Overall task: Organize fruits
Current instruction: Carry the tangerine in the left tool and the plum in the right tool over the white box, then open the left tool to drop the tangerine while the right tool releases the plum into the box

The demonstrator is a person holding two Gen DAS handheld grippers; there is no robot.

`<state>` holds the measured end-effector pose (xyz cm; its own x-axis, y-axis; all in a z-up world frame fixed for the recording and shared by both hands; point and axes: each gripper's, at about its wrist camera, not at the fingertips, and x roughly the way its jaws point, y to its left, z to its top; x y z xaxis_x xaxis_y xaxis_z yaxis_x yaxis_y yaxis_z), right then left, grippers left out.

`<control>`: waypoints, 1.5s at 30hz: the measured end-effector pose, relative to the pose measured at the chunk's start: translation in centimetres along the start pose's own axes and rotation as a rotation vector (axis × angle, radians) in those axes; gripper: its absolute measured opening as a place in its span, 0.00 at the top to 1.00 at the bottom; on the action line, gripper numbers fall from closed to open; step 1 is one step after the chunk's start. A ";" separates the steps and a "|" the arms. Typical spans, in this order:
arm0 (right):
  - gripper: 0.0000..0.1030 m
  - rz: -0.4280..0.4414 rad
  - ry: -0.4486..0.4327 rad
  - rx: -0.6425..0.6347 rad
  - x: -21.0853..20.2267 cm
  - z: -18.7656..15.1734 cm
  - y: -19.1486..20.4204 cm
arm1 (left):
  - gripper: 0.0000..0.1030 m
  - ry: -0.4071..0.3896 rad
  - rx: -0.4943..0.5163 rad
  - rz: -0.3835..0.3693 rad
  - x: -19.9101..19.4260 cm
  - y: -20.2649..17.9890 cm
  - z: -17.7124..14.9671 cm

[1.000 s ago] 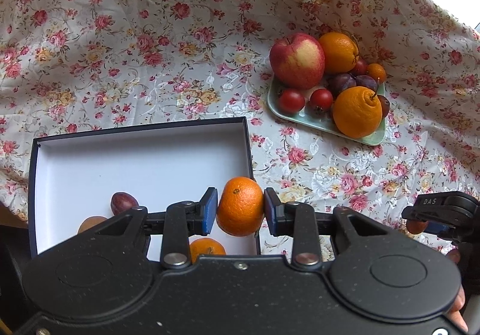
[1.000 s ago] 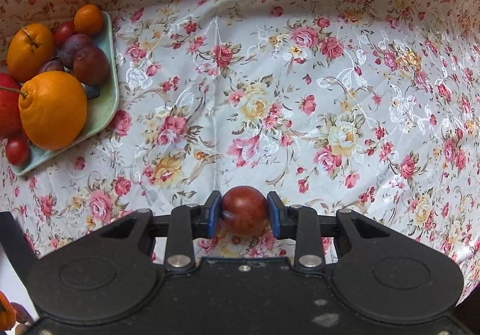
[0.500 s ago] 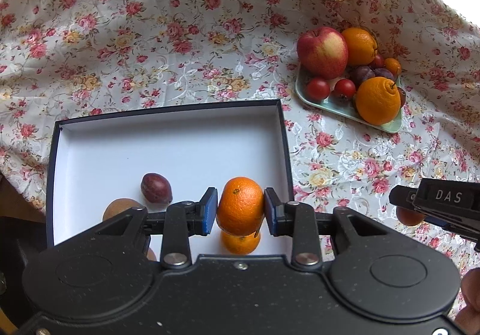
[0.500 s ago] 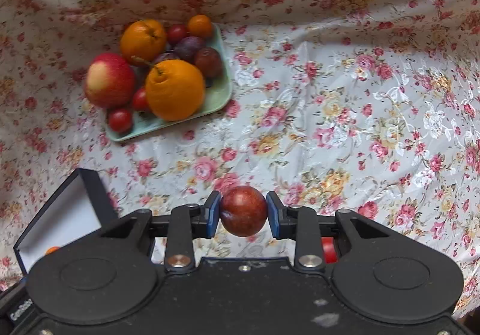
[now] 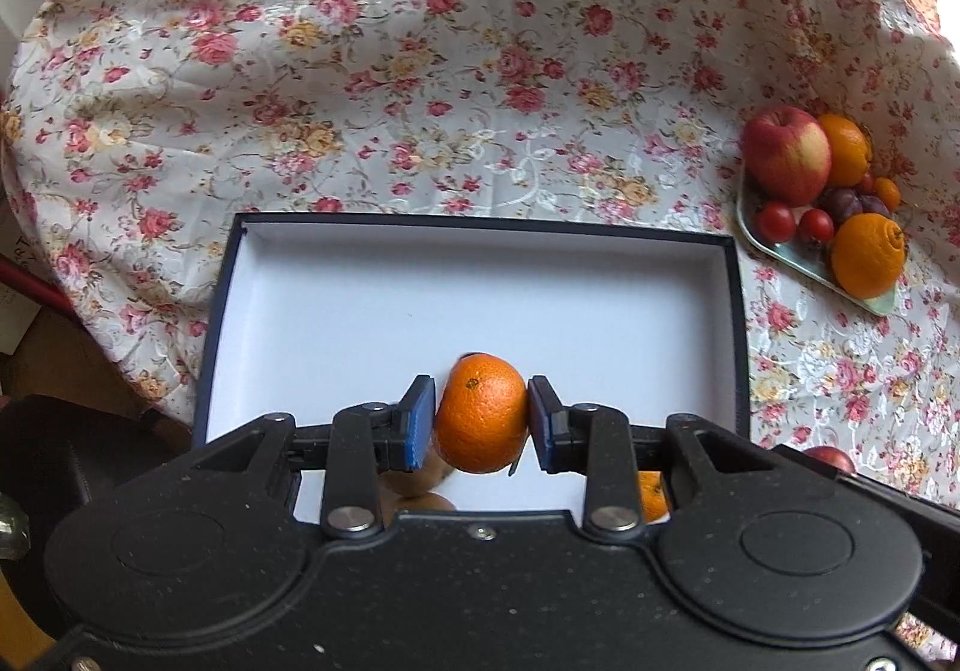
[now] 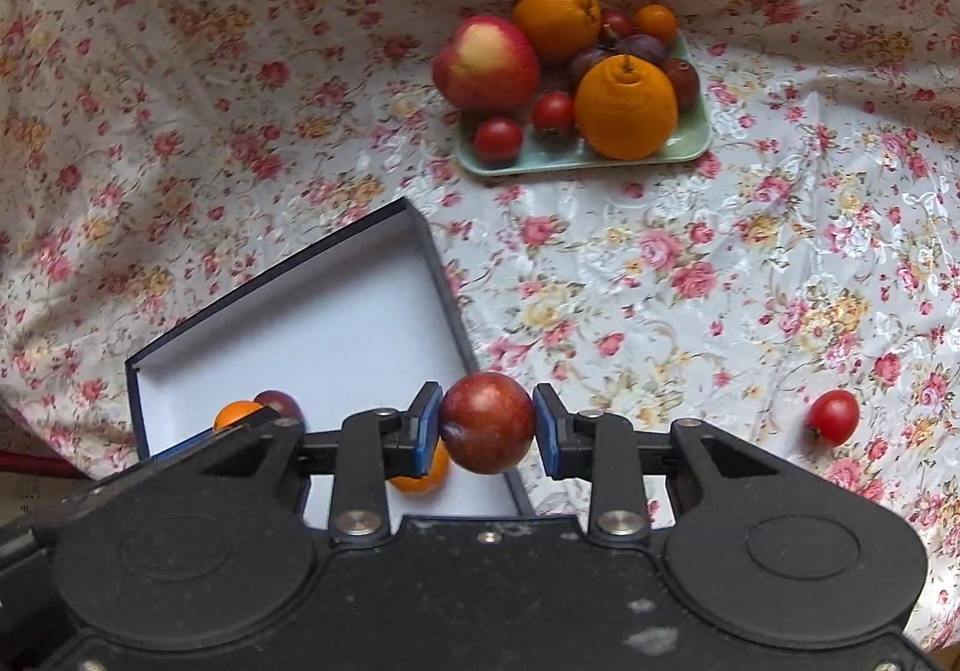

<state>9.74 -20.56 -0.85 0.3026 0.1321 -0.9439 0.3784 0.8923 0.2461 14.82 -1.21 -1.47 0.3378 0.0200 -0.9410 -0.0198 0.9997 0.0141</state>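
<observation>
My left gripper (image 5: 480, 422) is shut on a small orange mandarin (image 5: 481, 413) and holds it over the near part of a dark-rimmed box with a white inside (image 5: 480, 305). Another mandarin (image 5: 651, 494) lies in the box under the gripper. My right gripper (image 6: 487, 425) is shut on a dark red plum (image 6: 487, 422) above the box's near right edge (image 6: 447, 305). In the right wrist view the box holds a mandarin (image 6: 423, 476), a second orange fruit (image 6: 235, 413) and a plum (image 6: 277, 404).
A pale green tray (image 6: 600, 155) at the back carries an apple (image 6: 486, 65), two large oranges, plums and small red tomatoes; it also shows in the left wrist view (image 5: 804, 263). One loose red tomato (image 6: 833, 416) lies on the floral cloth at the right.
Both grippers have swung left toward the box. The left one now holds the mandarin over the box's middle; the right one has brought the plum to the box's right edge.
</observation>
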 end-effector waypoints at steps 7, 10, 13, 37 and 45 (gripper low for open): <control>0.68 0.007 0.006 -0.084 0.9 -0.5 4.2 | 0.60 -0.036 -0.025 0.117 0.7 3.7 0.9; 0.68 0.010 0.011 -0.099 1.2 -0.5 5.2 | 0.59 -0.026 -0.027 0.118 1.2 4.6 1.0; 0.68 0.010 0.010 -0.108 1.5 -0.5 5.9 | 0.59 -0.002 -0.043 0.096 1.6 5.2 1.0; 0.67 -0.036 0.026 -0.167 3.0 -0.8 8.2 | 0.60 0.027 -0.016 0.044 2.0 4.5 0.9; 0.67 -0.047 0.029 -0.179 3.2 -0.8 8.4 | 0.60 0.047 -0.026 0.030 2.3 4.5 0.8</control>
<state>13.15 -12.28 -2.02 0.2618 0.0982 -0.9601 0.2295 0.9599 0.1608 16.21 3.34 -3.27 0.2924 0.0486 -0.9551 -0.0543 0.9979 0.0342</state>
